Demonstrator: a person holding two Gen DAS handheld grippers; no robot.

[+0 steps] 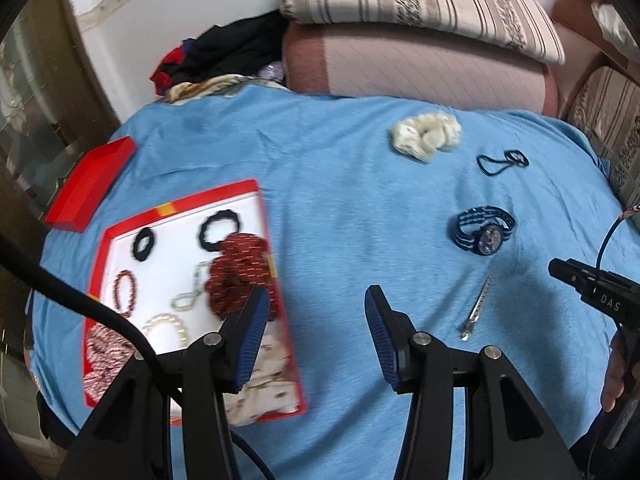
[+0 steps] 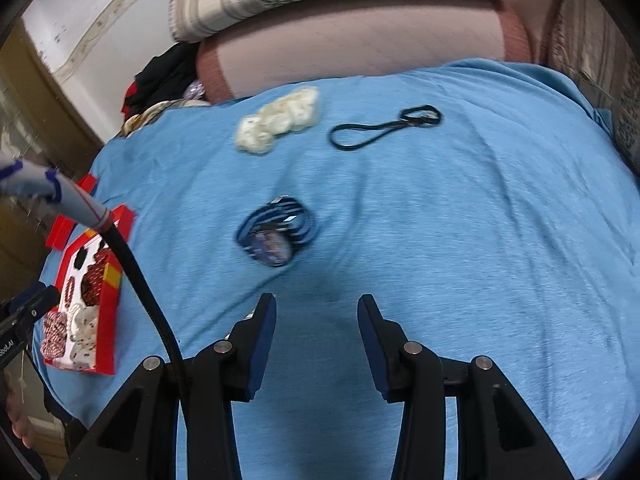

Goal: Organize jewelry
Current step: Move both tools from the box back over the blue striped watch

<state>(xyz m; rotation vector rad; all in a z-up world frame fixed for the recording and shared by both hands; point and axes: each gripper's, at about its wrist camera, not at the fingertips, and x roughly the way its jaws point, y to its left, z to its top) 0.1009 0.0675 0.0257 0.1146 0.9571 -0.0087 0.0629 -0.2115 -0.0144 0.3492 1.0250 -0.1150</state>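
A red box with a white inside (image 1: 120, 236) lies on the blue cloth at the left and holds scrunchies, hair ties and bead bracelets; it also shows in the right wrist view (image 2: 107, 320). My left gripper (image 1: 316, 304) is open and empty, just right of the box. A blue striped watch (image 1: 484, 230) (image 2: 276, 234), a silver hair clip (image 1: 476, 308), a thin black hair tie (image 1: 500, 162) (image 2: 380, 128) and a cream scrunchie (image 1: 426, 136) (image 2: 280, 118) lie loose on the cloth. My right gripper (image 2: 316, 316) is open and empty, just short of the watch.
The red box lid (image 1: 90, 184) lies at the far left of the blue cloth (image 1: 340, 200). Pink and striped cushions (image 1: 420, 40) and dark clothes (image 1: 224, 52) are stacked behind the cloth. The right tool's body (image 1: 592, 292) shows at the right edge.
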